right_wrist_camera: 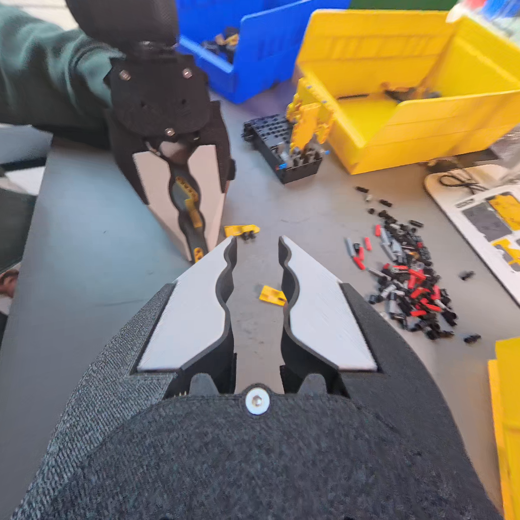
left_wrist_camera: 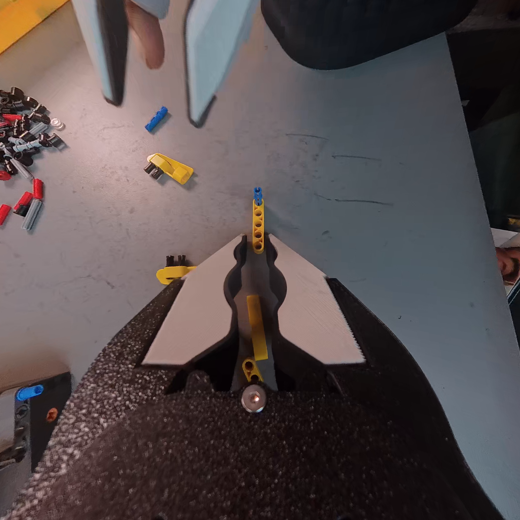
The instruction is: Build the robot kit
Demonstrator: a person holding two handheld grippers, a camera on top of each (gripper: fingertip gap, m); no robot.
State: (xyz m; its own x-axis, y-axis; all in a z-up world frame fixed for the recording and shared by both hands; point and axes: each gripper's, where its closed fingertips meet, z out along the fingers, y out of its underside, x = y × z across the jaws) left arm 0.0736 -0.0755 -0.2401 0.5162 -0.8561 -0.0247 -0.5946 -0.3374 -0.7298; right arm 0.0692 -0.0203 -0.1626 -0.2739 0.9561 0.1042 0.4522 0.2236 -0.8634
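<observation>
My left gripper (left_wrist_camera: 257,239) is shut on a yellow perforated beam (left_wrist_camera: 258,222) that sticks out past its tips. A blue pin (left_wrist_camera: 257,194) sits in the beam's far end. The beam's rear part shows between the jaws. My right gripper (right_wrist_camera: 257,242) is open and empty, low over the grey table (right_wrist_camera: 98,281). In the left wrist view it (left_wrist_camera: 157,109) hangs at the top with a loose blue pin (left_wrist_camera: 156,118) lying between its fingertips. The left gripper (right_wrist_camera: 198,254) with its beam (right_wrist_camera: 189,201) shows just ahead-left of the right one.
Two small yellow pieces with black pins (left_wrist_camera: 168,167) (left_wrist_camera: 173,271) lie near the grippers. A pile of black, red and grey pins (right_wrist_camera: 408,281) lies right. A yellow bin (right_wrist_camera: 408,98), a blue bin (right_wrist_camera: 253,56), a black block with a yellow assembly (right_wrist_camera: 281,149) and a printed sheet (right_wrist_camera: 492,219) stand behind. Tip to tip, the grippers are about 10 cm apart.
</observation>
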